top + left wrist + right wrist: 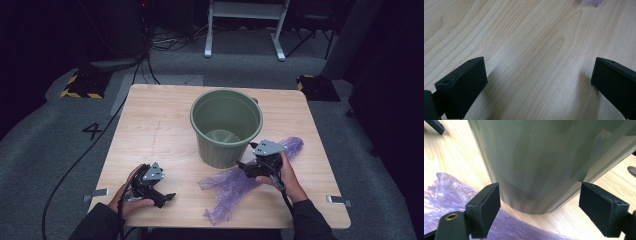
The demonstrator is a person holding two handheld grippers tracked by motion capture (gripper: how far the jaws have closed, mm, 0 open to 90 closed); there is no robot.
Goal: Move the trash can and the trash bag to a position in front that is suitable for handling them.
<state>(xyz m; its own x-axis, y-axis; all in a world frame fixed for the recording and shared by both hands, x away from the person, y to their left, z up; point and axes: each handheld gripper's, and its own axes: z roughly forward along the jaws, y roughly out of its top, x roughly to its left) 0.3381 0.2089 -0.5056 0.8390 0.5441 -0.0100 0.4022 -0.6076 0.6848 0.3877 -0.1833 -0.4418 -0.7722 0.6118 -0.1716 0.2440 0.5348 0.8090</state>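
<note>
Purple plastic bag (240,187) lay crumpled on the tabletop (155,125), running from approx. 6 o'clock of the green bucket (226,127) up to its 4 o'clock, partly tucked behind the right hand. Bucket stood upright near tabletop centre, toward 12 o'clock, w/ its base just beside the bag.

Right claw (242,165) sat at the bucket's 5 o'clock, held low over the bag, hand (286,172) gripping it from behind, forearm coming in from 5 o'clock of the high view. Claw pointed toward the bucket's lower wall. In the right gripper view its jaws stood spread wide, nothing pinched btwn them; bucket wall (549,162) rose right in front, blocking the way ahead, bag (446,195) under and beside one jaw. Whether jaws touched the bag: can't tell.

Left claw (167,197) rested at approx. 7 o'clock of the bucket, well apart from it, low over bare wood near the front edge. Left hand (131,197) wrapped the body from below, forearm entering from 7 o'clock; grey plate on top tilted. Left gripper view showed jaws spread, bare wood grain btwn them, a scrap of the bag (594,2) at the far top edge.

Around: grey carpet floor (50,140) w/ a black cable (82,157) trailing off at 9 o'clock, white frame legs (245,27) at 12 o'clock, metal brackets (339,201) at the tabletop's front corners.
</note>
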